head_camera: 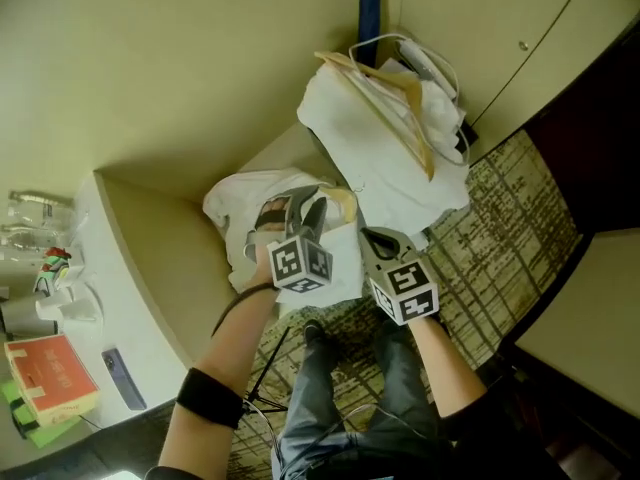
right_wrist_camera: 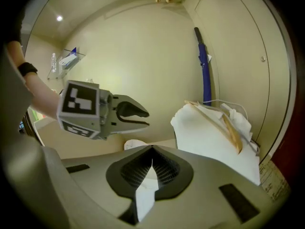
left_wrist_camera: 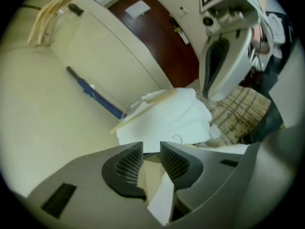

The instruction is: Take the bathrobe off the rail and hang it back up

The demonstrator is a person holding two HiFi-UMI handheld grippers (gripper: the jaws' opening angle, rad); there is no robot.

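My right gripper [right_wrist_camera: 151, 157] clamped white cloth [right_wrist_camera: 145, 194]; left gripper [left_wrist_camera: 151, 149] stood part-open. The bathrobe [head_camera: 385, 158] looked floppy, best held by its hanger [head_camera: 422, 153]

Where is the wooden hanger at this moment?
In the head view the wooden hanger lies on top of the heaped white bathrobe, upper centre-right of the picture, just below the blue umbrella that stands in the corner.

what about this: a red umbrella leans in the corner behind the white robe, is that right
Not quite. The umbrella is blue, not red, as the right gripper view shows. It does lean in the corner behind the white robe.
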